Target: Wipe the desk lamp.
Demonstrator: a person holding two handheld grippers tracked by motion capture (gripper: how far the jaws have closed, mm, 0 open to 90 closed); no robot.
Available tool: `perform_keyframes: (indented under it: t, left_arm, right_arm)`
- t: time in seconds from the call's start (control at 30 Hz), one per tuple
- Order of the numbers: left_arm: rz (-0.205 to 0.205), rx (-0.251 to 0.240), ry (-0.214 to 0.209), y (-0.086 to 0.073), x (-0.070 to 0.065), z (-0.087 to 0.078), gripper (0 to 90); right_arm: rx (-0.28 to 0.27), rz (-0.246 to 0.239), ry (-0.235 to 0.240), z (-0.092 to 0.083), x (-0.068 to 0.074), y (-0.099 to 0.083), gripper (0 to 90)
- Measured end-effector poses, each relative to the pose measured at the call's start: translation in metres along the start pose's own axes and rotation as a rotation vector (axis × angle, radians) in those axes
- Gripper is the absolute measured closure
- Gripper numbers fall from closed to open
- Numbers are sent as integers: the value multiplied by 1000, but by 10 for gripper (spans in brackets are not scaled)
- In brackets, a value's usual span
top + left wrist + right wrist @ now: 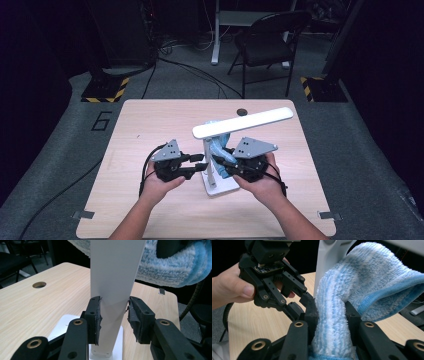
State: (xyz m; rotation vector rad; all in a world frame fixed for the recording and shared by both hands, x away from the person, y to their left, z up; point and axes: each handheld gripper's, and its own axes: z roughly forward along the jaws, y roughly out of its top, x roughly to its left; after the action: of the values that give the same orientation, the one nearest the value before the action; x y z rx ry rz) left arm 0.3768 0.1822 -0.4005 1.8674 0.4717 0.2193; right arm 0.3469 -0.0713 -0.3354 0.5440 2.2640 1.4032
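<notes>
We've got the left gripper [113,315] clamped on the upright white post of the desk lamp [210,160], steadying it near the middle of the wooden table [150,125]. Our right gripper [329,315] has its jaws closed on a bunched fold of blue-and-white terry cloth [362,282], pressed against the post just right of it, under the long lamp head [245,121].

Here's the worry: the lamp is tall on a small flat base [220,186], with that head reaching far out to the right. If we scrub hard with the cloth and the left grip slips on the smooth post, the whole lamp could tip or twist away. The loose end of the cloth also hangs free and could snag under the hinge at the top of the post.

The cloth looks thick, fluffy and soft, striped pale blue and white with a darker blue hem. The lamp is plain matt white, slim and square-edged, and stands upright.
</notes>
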Motion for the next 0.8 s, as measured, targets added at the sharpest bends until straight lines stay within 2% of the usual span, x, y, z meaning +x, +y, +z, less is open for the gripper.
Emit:
perform_keyframes:
  t: [0.4, 0.6, 0.8]
  left_arm:
    - [2, -9, 0, 2, -1, -1, 624]
    - [7, -9, -5, 2, 0, -1, 625]
    - [5, -10, 3, 2, -1, -1, 625]
  right_arm:
    - [-43, 9, -1, -10, -1, 15, 707]
    - [-66, 30, 4, -12, -3, 14, 708]
    - [-25, 34, 26, -3, -2, 5, 713]
